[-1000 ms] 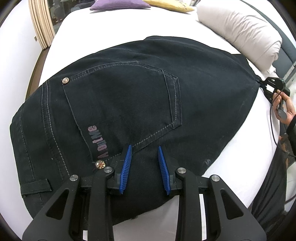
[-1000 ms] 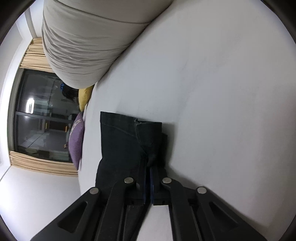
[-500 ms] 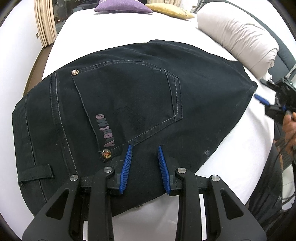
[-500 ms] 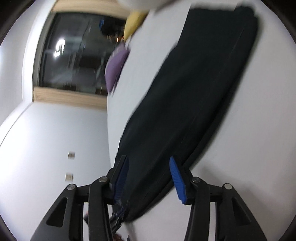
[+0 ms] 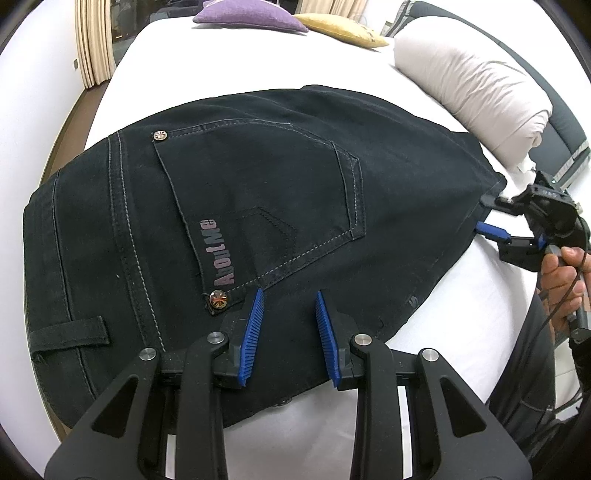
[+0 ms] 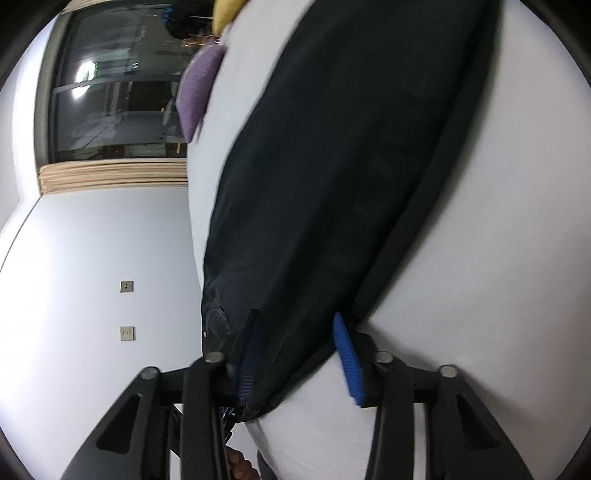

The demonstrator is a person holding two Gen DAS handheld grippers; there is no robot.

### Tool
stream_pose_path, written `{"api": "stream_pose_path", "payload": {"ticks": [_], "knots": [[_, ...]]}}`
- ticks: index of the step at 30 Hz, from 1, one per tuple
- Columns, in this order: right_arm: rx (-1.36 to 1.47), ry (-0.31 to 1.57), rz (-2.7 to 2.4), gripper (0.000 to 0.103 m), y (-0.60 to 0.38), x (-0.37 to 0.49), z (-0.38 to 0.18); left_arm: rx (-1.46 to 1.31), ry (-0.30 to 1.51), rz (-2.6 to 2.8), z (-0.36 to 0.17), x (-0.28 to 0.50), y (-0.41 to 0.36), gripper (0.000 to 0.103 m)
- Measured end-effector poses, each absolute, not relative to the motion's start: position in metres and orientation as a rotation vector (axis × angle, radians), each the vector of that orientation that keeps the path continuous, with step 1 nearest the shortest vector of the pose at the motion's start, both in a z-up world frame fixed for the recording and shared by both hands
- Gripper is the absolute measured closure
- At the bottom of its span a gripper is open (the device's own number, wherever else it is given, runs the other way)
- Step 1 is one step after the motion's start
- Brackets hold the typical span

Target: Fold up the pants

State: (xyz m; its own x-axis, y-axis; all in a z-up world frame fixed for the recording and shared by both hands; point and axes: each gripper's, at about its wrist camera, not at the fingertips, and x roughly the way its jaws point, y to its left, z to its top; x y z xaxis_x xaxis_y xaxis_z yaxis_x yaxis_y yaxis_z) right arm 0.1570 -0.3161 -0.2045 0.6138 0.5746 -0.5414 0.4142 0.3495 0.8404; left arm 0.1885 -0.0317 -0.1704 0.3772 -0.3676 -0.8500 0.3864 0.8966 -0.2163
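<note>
The bed [image 5: 461, 317] carries the dark pants [image 5: 258, 206], folded lengthwise and lying flat just beside the white pillow [image 5: 476, 96]. The left gripper [image 5: 288, 332] hovers with jaws wide over the pants' near edge below the pocket; the right gripper [image 5: 491, 218], also spread, sits at the pants' corner nearest the pillow. A shallow pinch there risks catching one layer, skewing the fold.

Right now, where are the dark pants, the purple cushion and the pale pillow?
dark pants [image 5: 258, 192], left wrist view, on the back pocket.
purple cushion [image 5: 247, 14], left wrist view, on its top face.
pale pillow [image 5: 476, 88], left wrist view, on its side.
</note>
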Motion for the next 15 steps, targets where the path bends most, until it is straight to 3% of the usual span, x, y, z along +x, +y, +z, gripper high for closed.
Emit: {"api": "stream_pose_path", "payload": {"ticks": [15], "knots": [[1.296, 1.025, 0.163, 0.071, -0.294, 0.173, -0.216, 0.024, 1.085, -0.475, -0.170, 0.190, -0.033, 0.075]]}}
